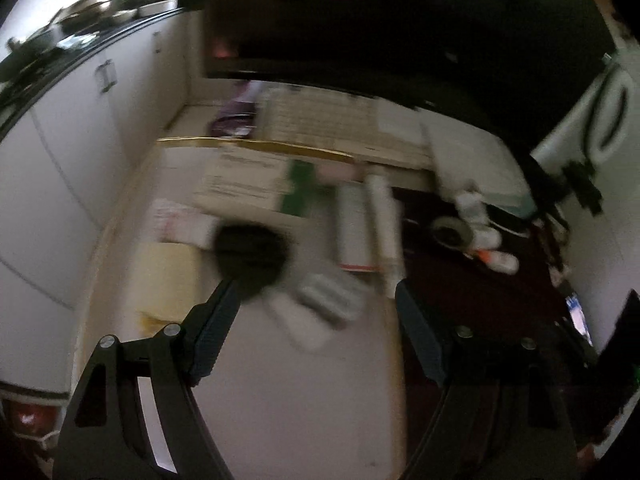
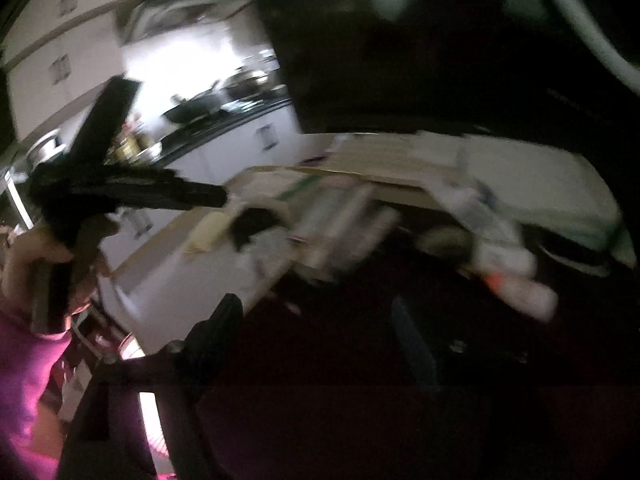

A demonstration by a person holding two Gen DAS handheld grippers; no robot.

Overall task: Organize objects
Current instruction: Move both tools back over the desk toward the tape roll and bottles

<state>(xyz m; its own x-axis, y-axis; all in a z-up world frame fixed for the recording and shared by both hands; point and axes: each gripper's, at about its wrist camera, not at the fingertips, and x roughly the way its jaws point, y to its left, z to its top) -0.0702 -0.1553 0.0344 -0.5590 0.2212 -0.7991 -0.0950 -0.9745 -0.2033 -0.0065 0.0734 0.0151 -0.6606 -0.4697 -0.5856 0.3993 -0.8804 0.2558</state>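
Both views are blurred and dim. My left gripper point(image 1: 316, 292) is open above a white tabletop point(image 1: 304, 380), with nothing between its fingers. Just beyond its left finger lies a round black object point(image 1: 250, 256), with small white packs point(image 1: 328, 296) beside it. Farther off are a white tube point(image 1: 382, 216), a box with a green stripe point(image 1: 256, 184), a tape roll point(image 1: 450, 232) and white bottles point(image 1: 480, 220). My right gripper point(image 2: 316, 308) is open and empty over a dark red cloth point(image 2: 360, 360). The same black object point(image 2: 254, 220) and the bottles point(image 2: 516, 280) lie ahead of it.
A hand point(image 2: 28, 256) with a pink sleeve point(image 2: 24, 360) holds the left tool at the left of the right wrist view. White cabinets point(image 1: 60, 180) stand to the left, under a dark counter with pots. A large dark screen point(image 1: 360, 20) rises behind the table. A yellow sheet point(image 1: 168, 268) lies at the table's left edge.
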